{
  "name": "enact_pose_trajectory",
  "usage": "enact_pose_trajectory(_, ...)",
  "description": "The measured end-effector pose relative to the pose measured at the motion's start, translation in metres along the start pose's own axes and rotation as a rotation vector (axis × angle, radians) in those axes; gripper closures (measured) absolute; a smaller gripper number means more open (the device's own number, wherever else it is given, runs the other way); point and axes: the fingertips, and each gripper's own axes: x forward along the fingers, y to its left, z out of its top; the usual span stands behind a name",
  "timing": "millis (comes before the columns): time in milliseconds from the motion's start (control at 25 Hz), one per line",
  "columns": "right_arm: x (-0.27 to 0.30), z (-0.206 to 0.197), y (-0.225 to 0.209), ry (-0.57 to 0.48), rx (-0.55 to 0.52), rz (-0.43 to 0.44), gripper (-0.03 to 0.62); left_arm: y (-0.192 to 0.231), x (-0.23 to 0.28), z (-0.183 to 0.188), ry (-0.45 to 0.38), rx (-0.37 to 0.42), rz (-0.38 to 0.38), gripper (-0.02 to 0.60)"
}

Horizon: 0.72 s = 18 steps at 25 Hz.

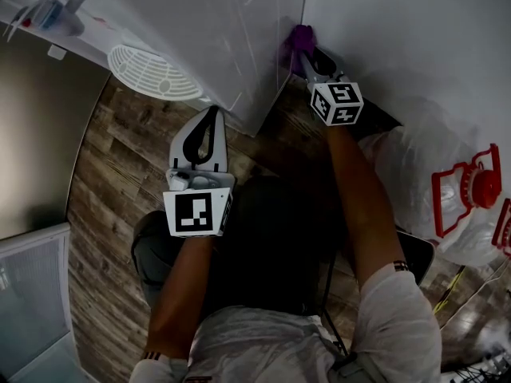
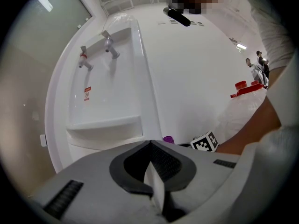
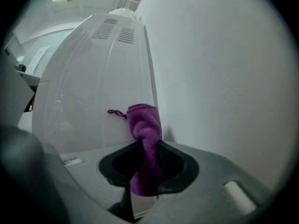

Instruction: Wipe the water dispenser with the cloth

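One wipe stroke underway, I reckon: my right hand-held gripper (image 3: pixel 147 149) pinches the fuzzy purple cloth (image 3: pixel 145 122) against the tall white plastic water dispenser (image 3: pixel 88 78) by the wall, the left hand-held gripper (image 2: pixel 150 146) is clenched empty, and next I'd drag the cloth along with steady pressure.

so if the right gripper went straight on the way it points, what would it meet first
The purple cloth clamped in the right gripper would press onto the white side panel of the water dispenser, near its rear edge by the wall. It may be touching; depth is unclear.

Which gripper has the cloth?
The right gripper, jaws shut on the purple cloth at the water dispenser; the left gripper is shut, empty.
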Motion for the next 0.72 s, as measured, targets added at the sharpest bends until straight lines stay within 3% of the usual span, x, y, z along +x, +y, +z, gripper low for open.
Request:
enact_pose_trajectory(480,-0.045,0.046,0.052,-0.172,-0.002,0.153,0.500,-0.019,-0.001,-0.041,0.051,0.006,-0.019,0.583)
enact_pose_trajectory(720,-0.077,0.039,0.100,-0.208,0.004,0.250,0.500,-0.020,-0.002,-0.078,0.090,-0.013,-0.020,0.583)
